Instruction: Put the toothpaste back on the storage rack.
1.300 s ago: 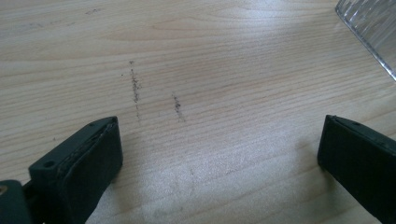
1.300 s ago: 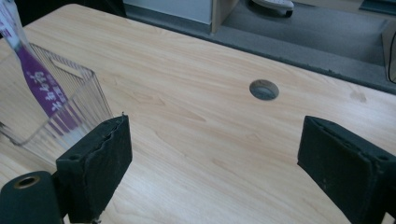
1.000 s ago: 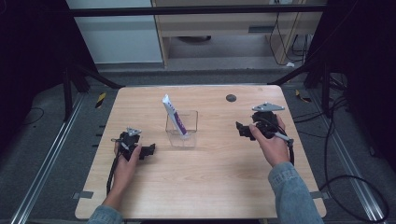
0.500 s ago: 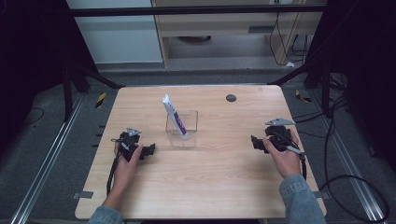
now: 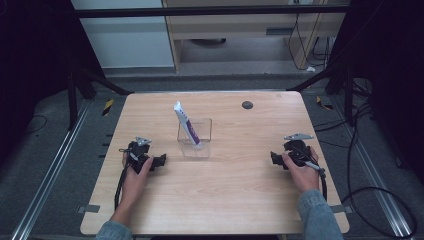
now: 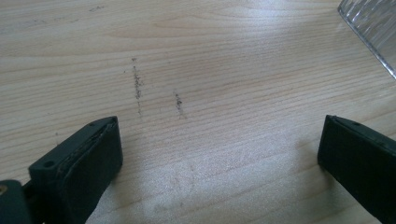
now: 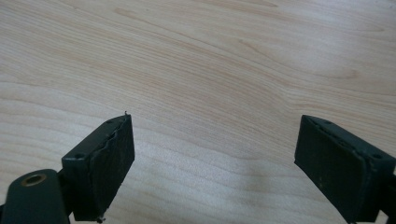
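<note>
**Both grippers down on the table, jaws apart, nothing held**

Left gripper [image 5: 161,161] rests on the wooden table [image 5: 240,200] at its left side, jaws spread wide over bare wood; a corner of the clear container [image 6: 373,28] shows at upper right in the left gripper view. Right gripper [image 5: 274,158] lies at the table's right side, jaws likewise wide apart, empty. Between them, nearer the left one, the clear container [image 5: 202,145] stands with a white-and-purple tube [image 5: 186,123] leaning in it, tilted up and left. Small dark disc [image 5: 247,105] sits near the far edge.
</note>
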Motion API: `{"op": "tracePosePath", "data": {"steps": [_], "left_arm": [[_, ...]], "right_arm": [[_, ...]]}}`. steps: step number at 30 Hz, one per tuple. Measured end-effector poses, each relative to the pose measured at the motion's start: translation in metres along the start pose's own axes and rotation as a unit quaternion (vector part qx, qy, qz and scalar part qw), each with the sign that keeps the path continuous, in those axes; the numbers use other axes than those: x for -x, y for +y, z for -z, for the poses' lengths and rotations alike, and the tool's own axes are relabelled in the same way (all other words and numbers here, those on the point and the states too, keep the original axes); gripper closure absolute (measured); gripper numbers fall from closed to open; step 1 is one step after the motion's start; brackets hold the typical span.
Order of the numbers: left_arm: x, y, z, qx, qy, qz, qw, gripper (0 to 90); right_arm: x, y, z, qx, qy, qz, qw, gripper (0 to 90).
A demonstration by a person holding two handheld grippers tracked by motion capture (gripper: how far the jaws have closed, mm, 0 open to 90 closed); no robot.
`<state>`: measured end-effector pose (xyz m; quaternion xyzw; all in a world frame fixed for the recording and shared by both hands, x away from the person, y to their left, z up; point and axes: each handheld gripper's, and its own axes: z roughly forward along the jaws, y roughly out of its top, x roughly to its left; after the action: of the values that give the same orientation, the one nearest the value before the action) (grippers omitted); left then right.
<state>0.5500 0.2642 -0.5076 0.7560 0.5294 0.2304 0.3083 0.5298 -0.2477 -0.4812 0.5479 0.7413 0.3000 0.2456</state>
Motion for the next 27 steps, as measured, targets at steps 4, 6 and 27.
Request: {"op": "tracePosePath", "data": {"steps": [4,6,27], "left_arm": [[0.0,0.0,0.0,0.0,0.001,0.001,1.0,0.0],[0.0,0.0,0.0,0.0,0.001,0.001,1.0,0.0],[0.0,0.0,0.0,0.0,0.001,0.001,1.0,0.0]], "right_arm": [[-0.002,0.0,-0.009,0.007,0.003,-0.015,0.9999,12.2],[-0.002,0.0,-0.013,0.013,-0.002,-0.02,0.9997,12.1],[-0.001,-0.007,-0.035,0.016,-0.026,-0.048,0.9984,6.8]]}}
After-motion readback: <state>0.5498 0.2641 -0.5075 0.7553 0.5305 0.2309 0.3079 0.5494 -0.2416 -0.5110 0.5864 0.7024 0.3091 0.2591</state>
